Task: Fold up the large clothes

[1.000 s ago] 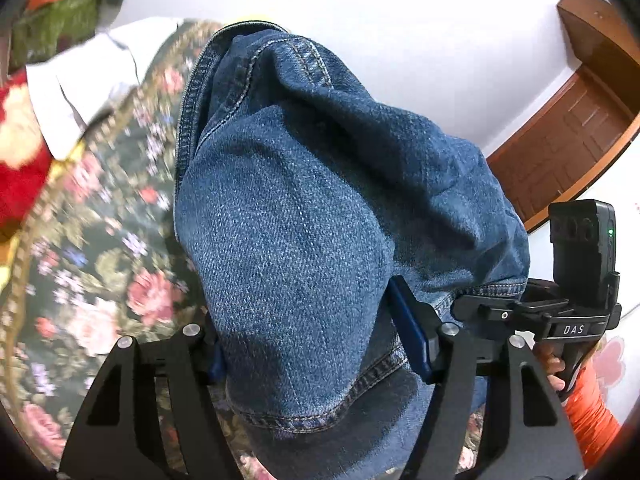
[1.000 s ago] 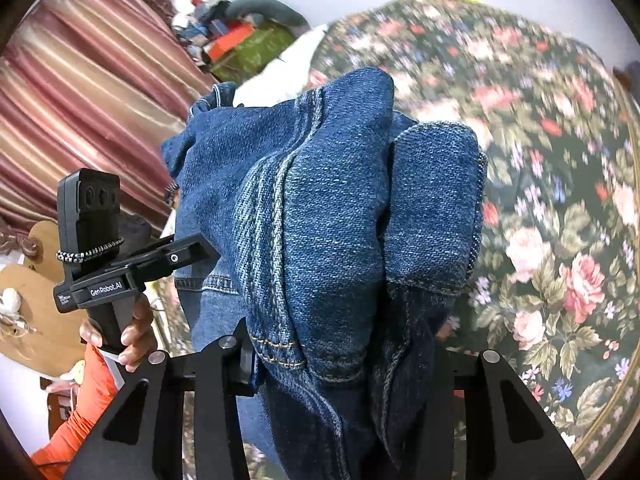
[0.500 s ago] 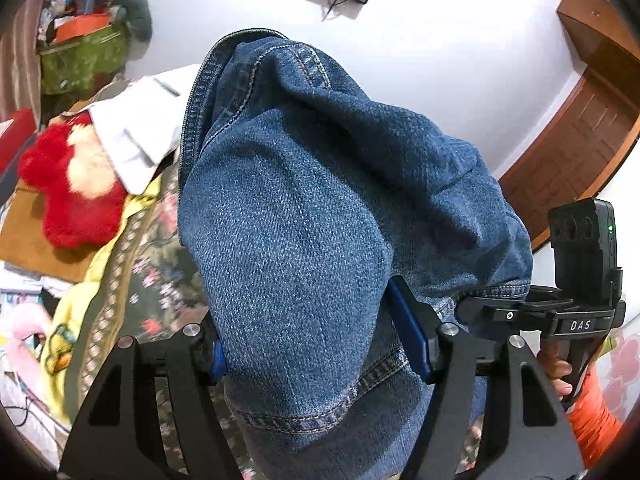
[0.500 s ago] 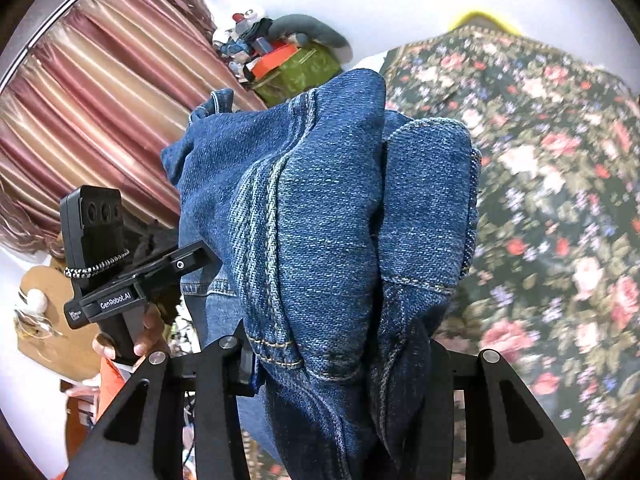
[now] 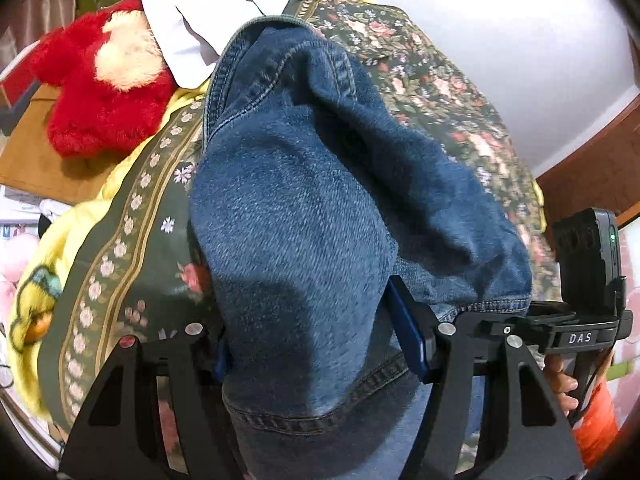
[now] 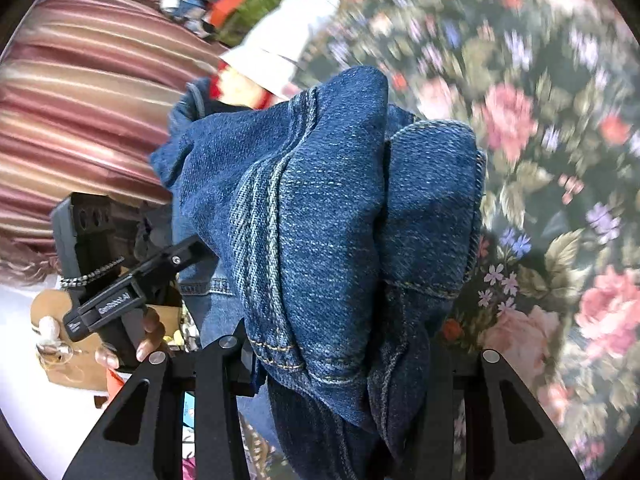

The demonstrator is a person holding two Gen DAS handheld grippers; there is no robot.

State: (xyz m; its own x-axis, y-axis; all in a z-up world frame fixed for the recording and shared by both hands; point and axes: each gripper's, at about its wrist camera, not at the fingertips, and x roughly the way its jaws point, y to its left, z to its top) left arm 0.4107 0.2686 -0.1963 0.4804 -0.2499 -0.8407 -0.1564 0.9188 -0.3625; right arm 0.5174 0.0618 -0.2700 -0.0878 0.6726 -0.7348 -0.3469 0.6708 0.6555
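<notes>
A pair of blue denim jeans is bunched up and held in the air over a bed with a dark floral cover. My left gripper is shut on a thick fold of the jeans near a stitched hem. My right gripper is shut on another bunch of the jeans with a seam running up it. Each view shows the other gripper beside the denim: the right one and the left one. The fingertips are hidden by cloth.
A red plush toy and a white cloth lie at the bed's far end. A yellow blanket edge hangs at the left. A striped curtain is left of the bed. A wooden door is at the right.
Both grippers have tilted down toward the bed with the jeans still held. The wall has given way to the floral cover and the plush toy; the right wrist view is blurred by motion.
</notes>
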